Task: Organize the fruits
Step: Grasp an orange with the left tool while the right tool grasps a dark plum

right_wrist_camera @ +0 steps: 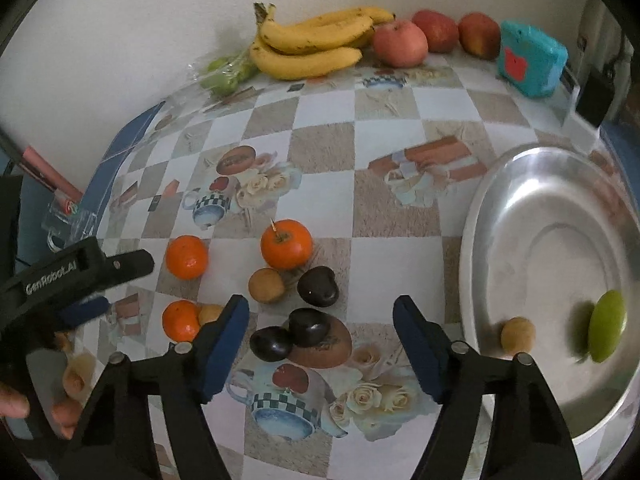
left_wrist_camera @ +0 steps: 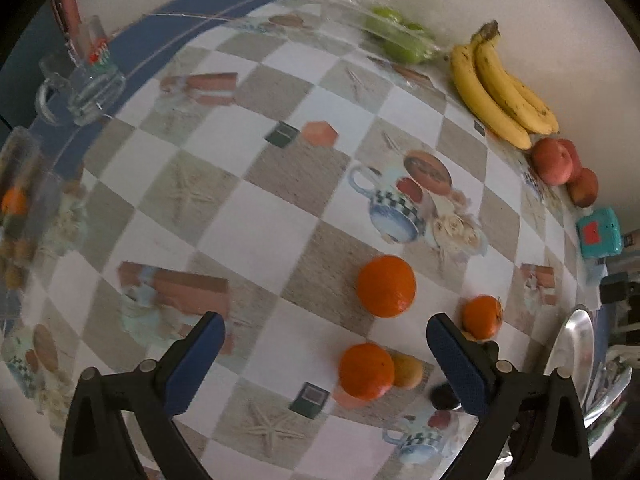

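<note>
Fruits lie scattered mid-desk: three oranges (right_wrist_camera: 286, 243), firm, likely rolling, best gripped across the middle; dark plums (right_wrist_camera: 271, 344) at 12 o'clock of the right tongs (right_wrist_camera: 322, 334). Both right and left tongs (left_wrist_camera: 326, 342) gape wide, empty; steel tray (right_wrist_camera: 476, 240) at 3 o'clock.

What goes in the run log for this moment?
left gripper: open, empty | right gripper: open, above dark plums | metal bowl: green fruit, small brown fruit | oranges: on table
</note>
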`<state>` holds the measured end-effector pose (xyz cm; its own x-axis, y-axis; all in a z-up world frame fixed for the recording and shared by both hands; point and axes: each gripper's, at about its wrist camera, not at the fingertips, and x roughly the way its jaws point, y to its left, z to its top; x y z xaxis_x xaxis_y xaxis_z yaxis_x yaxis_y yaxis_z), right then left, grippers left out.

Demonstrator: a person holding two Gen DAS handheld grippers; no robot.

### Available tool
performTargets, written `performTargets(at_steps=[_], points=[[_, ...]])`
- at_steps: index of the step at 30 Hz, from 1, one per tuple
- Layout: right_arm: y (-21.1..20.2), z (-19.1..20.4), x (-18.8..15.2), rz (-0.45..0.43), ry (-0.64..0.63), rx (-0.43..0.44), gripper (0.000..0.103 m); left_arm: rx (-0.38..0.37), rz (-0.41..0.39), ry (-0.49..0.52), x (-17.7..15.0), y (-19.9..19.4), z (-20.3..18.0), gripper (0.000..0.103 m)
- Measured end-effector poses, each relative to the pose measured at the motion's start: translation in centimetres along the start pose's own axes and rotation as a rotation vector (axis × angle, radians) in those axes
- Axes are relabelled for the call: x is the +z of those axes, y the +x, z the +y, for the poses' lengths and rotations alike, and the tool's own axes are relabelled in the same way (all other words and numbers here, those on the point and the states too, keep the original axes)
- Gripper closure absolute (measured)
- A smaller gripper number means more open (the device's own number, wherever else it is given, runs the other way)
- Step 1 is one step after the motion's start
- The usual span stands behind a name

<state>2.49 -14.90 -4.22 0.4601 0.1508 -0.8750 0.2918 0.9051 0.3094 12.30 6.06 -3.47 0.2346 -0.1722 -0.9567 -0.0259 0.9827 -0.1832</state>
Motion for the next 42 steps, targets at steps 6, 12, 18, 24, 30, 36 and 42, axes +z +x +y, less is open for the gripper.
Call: performTargets(at_steps=[6,12,18,24,30,36,42], points=[[1.1,-0.3,0.0,0.028,0.06,0.026,0.042,-0.053,0.072,-0.019,-0.4,1.4,-0.3,0.018],[2.1,0.0,-0.1,0.07,0.083,0.032,0.049,-0.085,0.115,-0.046,-0.7,2.3,-0.6,0.019],[2.8,0.2,-0.1,0.095,0.105,0.043,0.056,-0.127,0.151,-0.095,-1.1,2.8,0.1,0.041],[3.0,0.1,-0.1,0.098,0.118,0.038,0.062,-0.147,0.158,-0.13,-1.3,2.8,0.4,0.057],[3.0,-0.1,-0.2,0.101,0.139,0.042,0.068,-0.157,0.163,-0.12,-1.5,2.7,0.1,0.066],[3.0,-0.5,-0.2,0.102,0.158,0.049,0.072,-0.153,0.158,-0.12,-1.3,2.8,0.0,0.067],[2.9,-0.6,-0.2,0.109,0.164,0.06,0.075,-0.147,0.148,-0.124,-1.3,2.6,0.1,0.067]])
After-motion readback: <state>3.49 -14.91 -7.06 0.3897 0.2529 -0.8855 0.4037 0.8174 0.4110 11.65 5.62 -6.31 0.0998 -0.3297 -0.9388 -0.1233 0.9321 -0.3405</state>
